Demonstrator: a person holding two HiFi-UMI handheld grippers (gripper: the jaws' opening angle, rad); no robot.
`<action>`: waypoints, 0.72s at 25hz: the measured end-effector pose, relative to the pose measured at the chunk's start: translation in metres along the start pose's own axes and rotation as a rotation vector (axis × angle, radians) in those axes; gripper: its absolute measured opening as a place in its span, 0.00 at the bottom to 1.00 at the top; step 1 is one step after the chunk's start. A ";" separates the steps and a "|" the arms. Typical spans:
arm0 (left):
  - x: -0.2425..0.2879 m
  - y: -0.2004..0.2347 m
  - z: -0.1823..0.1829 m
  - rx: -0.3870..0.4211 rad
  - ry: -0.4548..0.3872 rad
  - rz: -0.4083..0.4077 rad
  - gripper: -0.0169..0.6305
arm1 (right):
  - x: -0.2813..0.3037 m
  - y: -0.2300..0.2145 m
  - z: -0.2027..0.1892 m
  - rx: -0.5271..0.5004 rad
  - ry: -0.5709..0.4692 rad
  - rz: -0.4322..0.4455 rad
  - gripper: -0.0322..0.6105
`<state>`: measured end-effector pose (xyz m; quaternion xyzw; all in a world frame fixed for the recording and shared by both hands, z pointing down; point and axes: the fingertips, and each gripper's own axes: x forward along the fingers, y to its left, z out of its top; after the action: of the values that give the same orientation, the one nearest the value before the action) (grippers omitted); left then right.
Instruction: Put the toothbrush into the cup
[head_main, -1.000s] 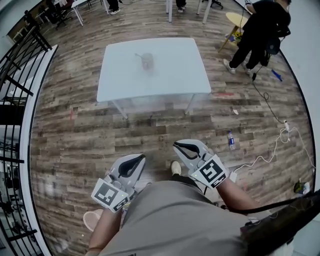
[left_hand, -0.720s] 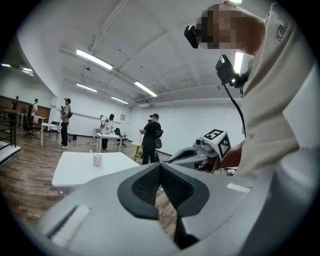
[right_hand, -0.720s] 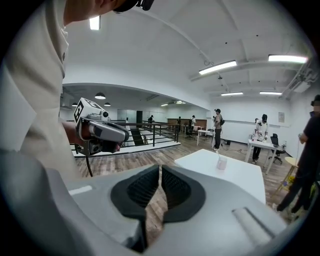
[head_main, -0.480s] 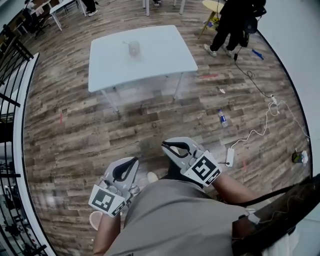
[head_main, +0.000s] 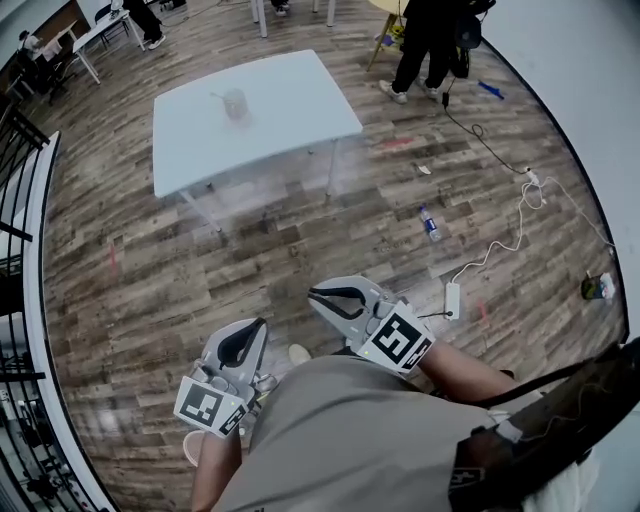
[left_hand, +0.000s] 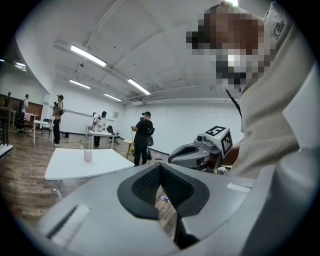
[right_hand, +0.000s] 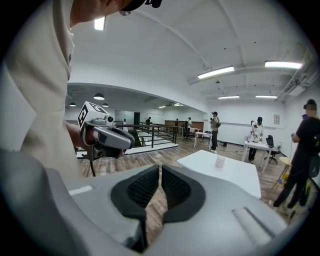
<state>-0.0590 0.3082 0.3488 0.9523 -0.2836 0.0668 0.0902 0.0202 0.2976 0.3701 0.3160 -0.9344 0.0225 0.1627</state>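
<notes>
A wooden plank floor (head_main: 300, 250) fills the frame. A white table (head_main: 290, 100) sits upper left. A person in black (head_main: 425, 40) stands at the top. A white power strip (head_main: 452, 298) and a bottle (head_main: 428, 222) lie at right. The cup (head_main: 235, 103) stands on the table, with the toothbrush (head_main: 217, 97) at it, too small to place. Both are far above the left gripper (head_main: 256, 327) and right gripper (head_main: 314, 296), which are closed and empty at lower centre.

Wood-plank floor (head_main: 250, 270), white table (head_main: 290, 110), black railing (right_hand: 155, 132), white wall (head_main: 590, 90), ceiling strip lights (right_hand: 220, 71)
</notes>
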 end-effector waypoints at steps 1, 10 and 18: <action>0.007 -0.005 0.002 -0.001 0.002 -0.007 0.04 | -0.007 -0.004 -0.001 -0.004 0.000 -0.002 0.08; 0.078 -0.053 0.013 0.004 0.003 -0.050 0.04 | -0.070 -0.045 -0.027 -0.005 0.006 -0.027 0.08; 0.123 -0.079 0.011 0.000 0.036 -0.054 0.04 | -0.105 -0.074 -0.047 0.016 -0.001 -0.020 0.08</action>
<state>0.0874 0.3055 0.3500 0.9583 -0.2564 0.0815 0.0968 0.1566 0.3061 0.3768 0.3267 -0.9311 0.0281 0.1601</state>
